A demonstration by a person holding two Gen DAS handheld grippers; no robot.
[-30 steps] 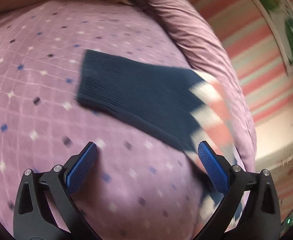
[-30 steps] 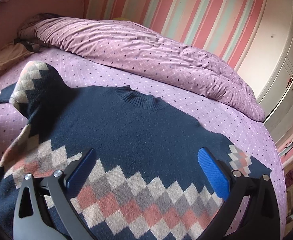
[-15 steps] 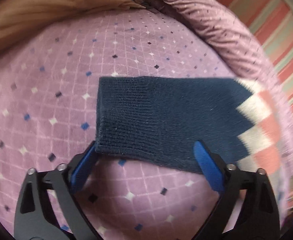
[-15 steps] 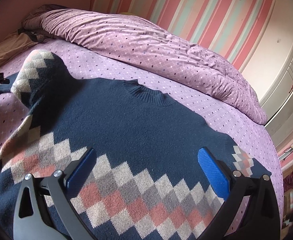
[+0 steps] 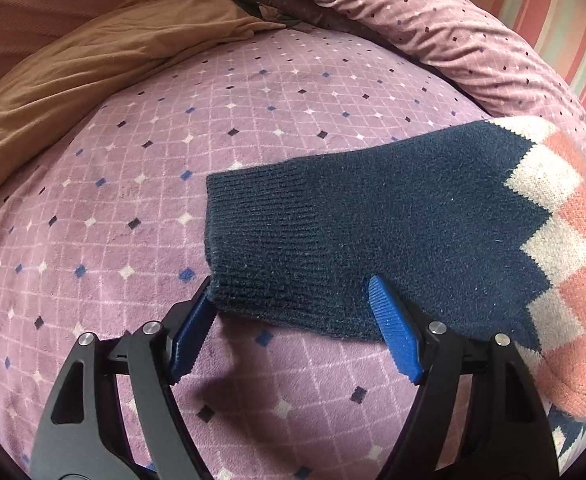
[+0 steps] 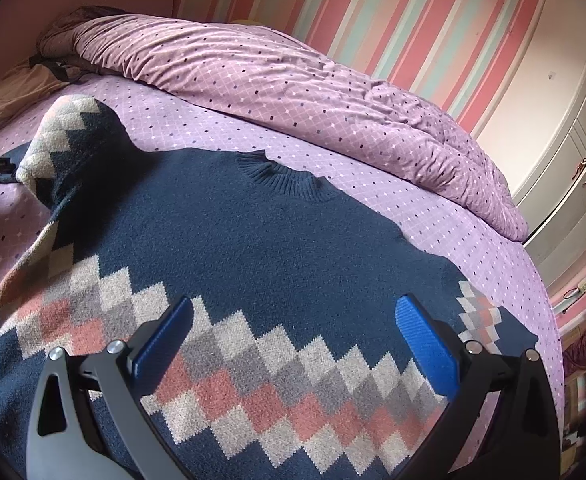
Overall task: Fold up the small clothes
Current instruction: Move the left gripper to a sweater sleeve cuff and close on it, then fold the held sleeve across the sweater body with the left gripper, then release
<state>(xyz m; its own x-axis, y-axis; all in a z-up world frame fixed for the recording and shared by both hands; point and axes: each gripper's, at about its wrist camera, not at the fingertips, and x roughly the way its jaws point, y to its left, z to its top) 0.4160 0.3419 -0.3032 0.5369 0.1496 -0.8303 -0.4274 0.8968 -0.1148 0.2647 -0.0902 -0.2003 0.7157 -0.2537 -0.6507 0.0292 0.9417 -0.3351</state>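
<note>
Where duvet (image 6: 293,80) borders sweater (image 6: 253,248), tan pillow (image 5: 93,60), wardrobe (image 6: 553,120).

Bedroom: bed (image 6: 433,216), duvet (image 6: 293,76), wardrobe (image 6: 553,100)

We held our left black tool with blue ribbed pads (image 5: 293,320) low, jaws spread wide. Our right black tool with blue ribbed pads (image 6: 295,344) hovered, jaws equally wide apart.

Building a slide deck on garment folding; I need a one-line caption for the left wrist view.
Open left gripper straddling the ribbed navy sleeve cuff on the purple bedspread.
</note>
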